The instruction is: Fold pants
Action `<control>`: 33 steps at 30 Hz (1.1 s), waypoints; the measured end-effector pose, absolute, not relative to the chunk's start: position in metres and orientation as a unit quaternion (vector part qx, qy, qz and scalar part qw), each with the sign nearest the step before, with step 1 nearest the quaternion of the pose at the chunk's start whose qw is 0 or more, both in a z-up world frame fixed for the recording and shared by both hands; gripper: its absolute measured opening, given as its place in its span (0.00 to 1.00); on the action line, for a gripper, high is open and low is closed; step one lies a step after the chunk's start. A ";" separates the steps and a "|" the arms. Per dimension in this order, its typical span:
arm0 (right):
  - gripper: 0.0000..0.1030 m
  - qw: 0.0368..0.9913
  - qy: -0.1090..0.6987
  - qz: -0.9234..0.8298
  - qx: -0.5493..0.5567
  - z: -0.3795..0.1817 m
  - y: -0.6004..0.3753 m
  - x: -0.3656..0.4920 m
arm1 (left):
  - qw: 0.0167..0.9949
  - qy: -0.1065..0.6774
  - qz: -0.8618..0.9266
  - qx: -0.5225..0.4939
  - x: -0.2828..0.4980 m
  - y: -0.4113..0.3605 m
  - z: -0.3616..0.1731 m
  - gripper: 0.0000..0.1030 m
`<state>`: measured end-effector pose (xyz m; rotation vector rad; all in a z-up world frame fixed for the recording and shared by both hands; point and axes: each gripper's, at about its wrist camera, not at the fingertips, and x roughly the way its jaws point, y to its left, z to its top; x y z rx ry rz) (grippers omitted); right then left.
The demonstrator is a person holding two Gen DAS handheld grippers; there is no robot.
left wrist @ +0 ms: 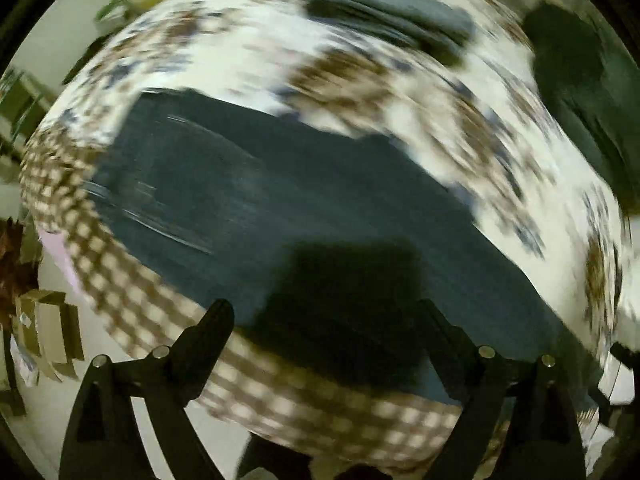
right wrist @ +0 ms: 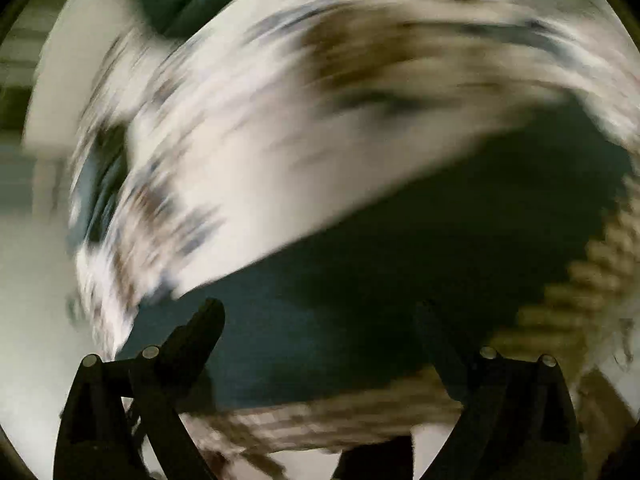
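Dark teal pants (left wrist: pixel 256 200) lie flat on a bed with a white, brown and blue patterned cover (left wrist: pixel 360 80). Both views are motion blurred. My left gripper (left wrist: pixel 324 312) is open and empty above the near edge of the pants, casting a dark shadow on them. In the right wrist view the pants (right wrist: pixel 360 300) fill the lower middle. My right gripper (right wrist: pixel 320 308) is open and empty above them. A second folded teal garment (left wrist: pixel 384 4) lies at the far side of the bed.
A brown checked border (left wrist: pixel 120 280) runs along the bed's near edge. A dark green cloth (left wrist: pixel 580 92) lies at the right. Cardboard boxes (left wrist: pixel 48 328) stand on the floor at the left.
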<state>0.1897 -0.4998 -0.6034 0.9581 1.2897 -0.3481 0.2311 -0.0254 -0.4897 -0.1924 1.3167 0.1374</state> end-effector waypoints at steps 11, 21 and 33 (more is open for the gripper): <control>0.25 0.631 0.484 -0.216 0.567 -0.679 -0.697 0.060 | 0.756 0.655 -0.003 -0.005 0.216 -0.232 -0.543 0.89; 0.13 0.669 0.511 -0.185 0.507 -0.676 -0.675 0.053 | 0.736 0.676 0.021 0.024 0.218 -0.234 -0.576 0.89; 0.62 0.657 0.377 -0.084 0.648 -0.729 -0.668 0.062 | 0.754 0.656 -0.009 0.024 0.220 -0.212 -0.598 1.00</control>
